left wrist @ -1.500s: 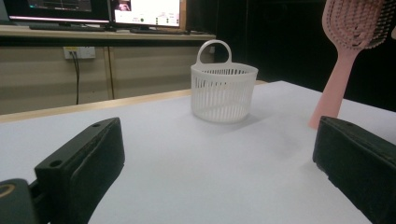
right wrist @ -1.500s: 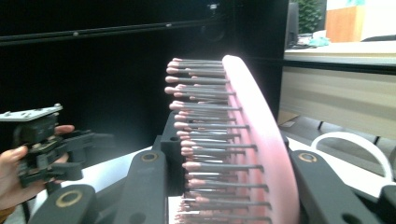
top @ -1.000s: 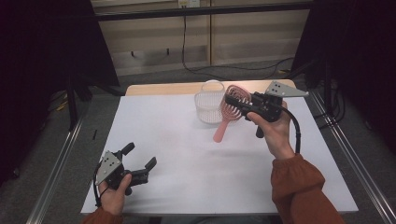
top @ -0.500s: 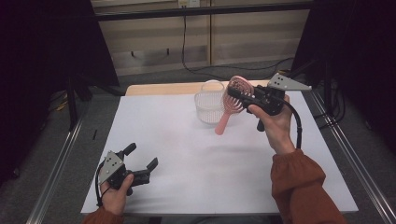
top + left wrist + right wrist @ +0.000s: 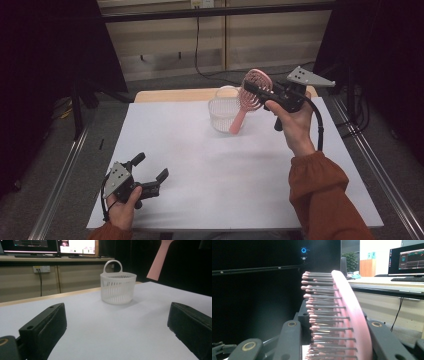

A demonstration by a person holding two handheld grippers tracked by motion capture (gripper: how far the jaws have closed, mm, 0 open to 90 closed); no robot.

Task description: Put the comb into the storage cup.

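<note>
Right gripper [image 5: 257, 92] is raised over the table's [image 5: 200, 165] far right part, forearm angled up, jaws clamped on the pink brush [image 5: 248, 96] head; handle hangs down just beside the white basket [image 5: 223, 113]. Left gripper [image 5: 150, 175] sits low at the near left edge, jaws wide, nothing between. Mid-table lies bare between the hands.

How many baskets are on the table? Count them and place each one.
1. The white slotted basket stands upright at the far middle of the table, with the pink hairbrush raised beside it in the right gripper.
</note>
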